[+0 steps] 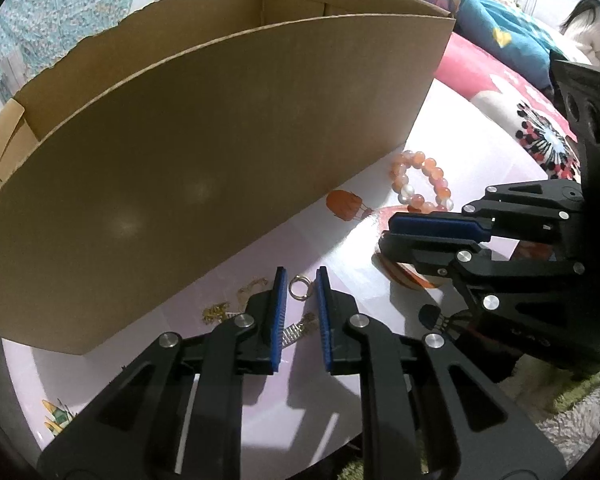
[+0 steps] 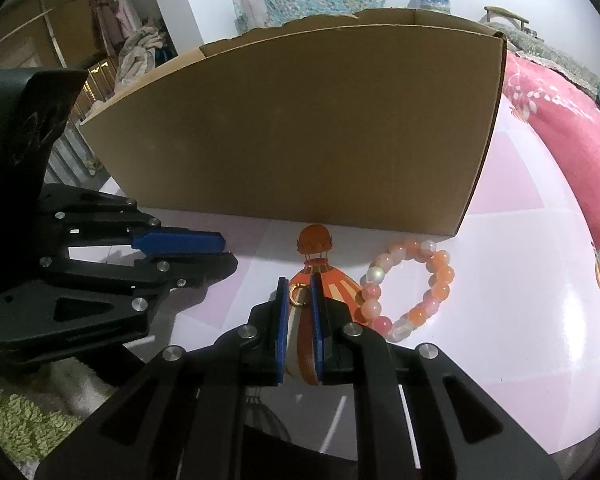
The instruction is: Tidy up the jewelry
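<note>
Both tools are pinching small gold rings. Left tool (image 1: pixel 302 286) has its blue pads nearly together on a gold ring (image 1: pixel 299 286) at the very tips, just above the surface (image 1: pixel 340 248). Right tool (image 2: pixel 299 294), likewise nearly pressed together, pinches a second gold ring (image 2: pixel 299 295) at its tips, over a printed orange balloon on the surface.

Beneath the left tool lie a small silver spring-like piece (image 1: pixel 296 330) and a tangle of gold chain (image 1: pixel 236 304), both on the surface, close to the wall of the cardboard box (image 1: pixel 204 184). A pink and orange bead bracelet (image 2: pixel 410 286) rests on the surface just right of the right tool, near the box's corner. The box stands open-topped directly behind everything; its inside is hidden from both views.

Risks, as a judgement: each ring is held only at the pad tips, by its thin edge, so a small twist or jolt could flip it out, and it would likely roll across the smooth surface or off onto the green rug (image 2: pixel 16 420). The box wall is tall, so a lift that clips the rim could knock a ring loose. The two tools sit near each other, and crossing paths could bump one grip.
</note>
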